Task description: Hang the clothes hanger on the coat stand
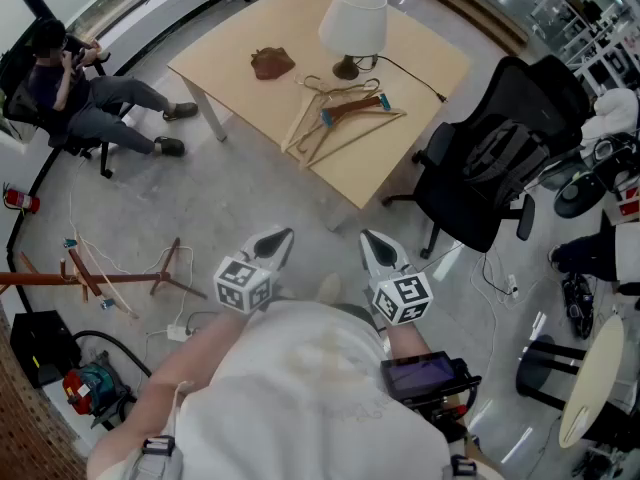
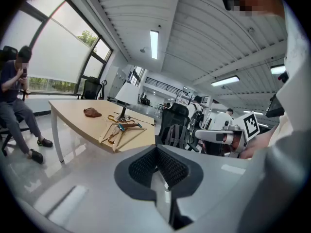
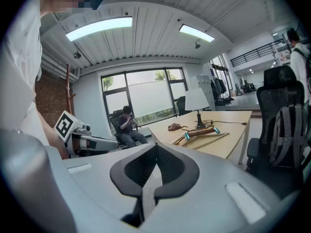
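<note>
Several wooden clothes hangers lie in a loose pile on the light wooden table, near its front corner; one has blue clips. They also show in the left gripper view as hangers and in the right gripper view as hangers. The reddish wooden coat stand is at the far left on the floor. My left gripper and right gripper hang side by side over bare floor, well short of the table. Both are shut and hold nothing, left gripper, right gripper.
A white-shaded lamp and a brown pouch stand on the table. A black office chair with a backpack is right of it. A person sits at the far left. Cables and a power strip lie near the stand.
</note>
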The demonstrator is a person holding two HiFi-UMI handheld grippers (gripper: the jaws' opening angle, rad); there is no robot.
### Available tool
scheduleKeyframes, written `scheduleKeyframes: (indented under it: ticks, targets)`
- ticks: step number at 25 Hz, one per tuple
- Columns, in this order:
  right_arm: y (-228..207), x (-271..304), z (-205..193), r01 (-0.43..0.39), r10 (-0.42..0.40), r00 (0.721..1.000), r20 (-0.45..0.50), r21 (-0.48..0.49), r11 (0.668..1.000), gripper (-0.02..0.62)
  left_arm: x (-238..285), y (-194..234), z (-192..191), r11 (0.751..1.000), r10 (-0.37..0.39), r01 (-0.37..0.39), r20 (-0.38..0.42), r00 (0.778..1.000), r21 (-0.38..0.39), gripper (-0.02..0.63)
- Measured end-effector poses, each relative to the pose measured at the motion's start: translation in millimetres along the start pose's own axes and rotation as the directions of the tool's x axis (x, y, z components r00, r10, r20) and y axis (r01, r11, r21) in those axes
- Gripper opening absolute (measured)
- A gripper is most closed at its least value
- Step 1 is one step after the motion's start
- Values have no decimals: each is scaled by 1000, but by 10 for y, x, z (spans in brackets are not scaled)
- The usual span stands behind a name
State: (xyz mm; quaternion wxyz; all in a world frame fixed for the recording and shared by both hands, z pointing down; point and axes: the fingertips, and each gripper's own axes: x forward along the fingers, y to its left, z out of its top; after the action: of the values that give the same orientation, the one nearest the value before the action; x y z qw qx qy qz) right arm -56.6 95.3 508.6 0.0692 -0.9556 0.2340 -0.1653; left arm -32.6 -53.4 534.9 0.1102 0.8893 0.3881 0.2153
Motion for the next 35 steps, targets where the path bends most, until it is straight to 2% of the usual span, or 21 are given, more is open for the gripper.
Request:
scheduleKeyframes:
  ticks: [10,17,24,31,35]
  targets:
    - [89,-235,8,56,-55,998,17,-39,998,14,-178,-82,-131,1000,-15,15,-3,1000,-7,2]
    - [-56,-170,-5,26,-26,999,18,-8,1000,13,-100,-142,-198,1000,13,-13,-24,1000,-2,2]
    - [-601,-212,-55,-4,4,1000,-18,19,1000,14,254,-239,-251,996,81,-82,-57,995,-20,2]
    - [-1240,-318,27,-52,52,999,5,26,998,13,931,-604,-120,994,97,-92,-81,992,63,2]
    - [-1531,-335,52,-84,84,996,0,22,996,13,1232,-758,-55,990,120,-112,-93,988,86,2]
